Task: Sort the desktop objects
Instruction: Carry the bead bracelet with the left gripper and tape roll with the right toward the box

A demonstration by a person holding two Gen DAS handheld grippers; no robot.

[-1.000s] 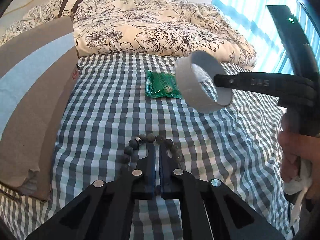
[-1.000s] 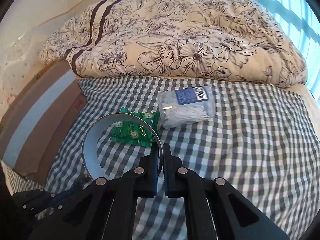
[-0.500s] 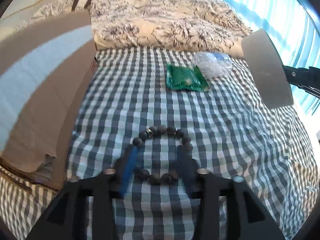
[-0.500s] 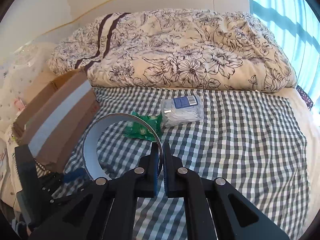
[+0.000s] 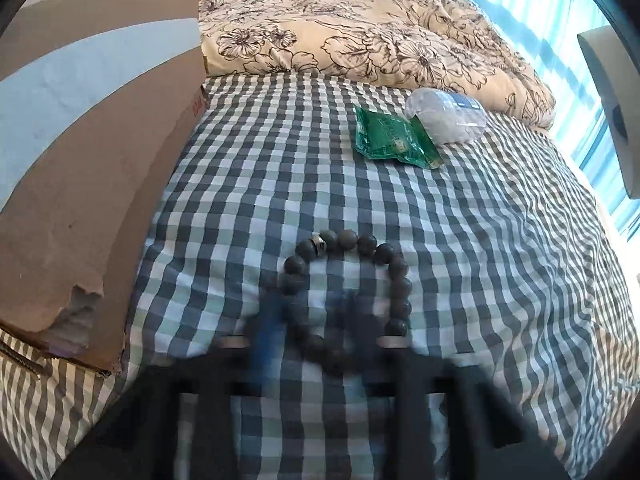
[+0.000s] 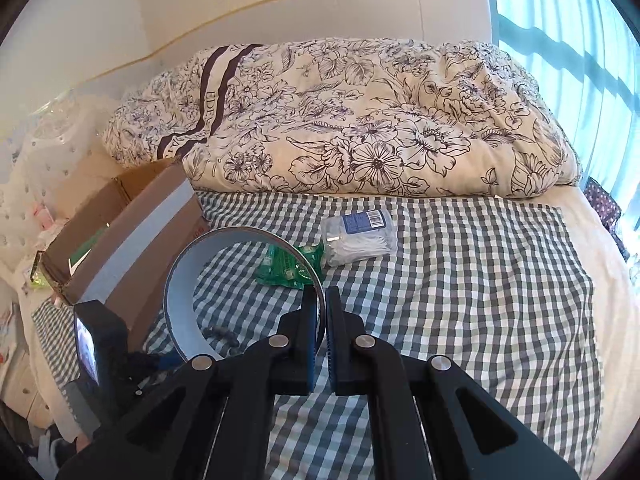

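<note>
The right gripper [image 6: 322, 320] is pinching the rim of a white tape roll [image 6: 184, 284] at lower centre of its own view, jaws nearly closed on it. The left wrist view is catching only the roll's edge at far right. The left gripper [image 5: 320, 320] is blurring at bottom centre there, fingers spread around a dark bead bracelet [image 5: 348, 276] lying on the checked cloth [image 5: 480, 240]; whether it is touching is unclear. A green packet [image 6: 288, 270] and clear tub [image 6: 360, 236] are lying mid-frame, a cardboard box [image 6: 132, 228] at left.
</note>
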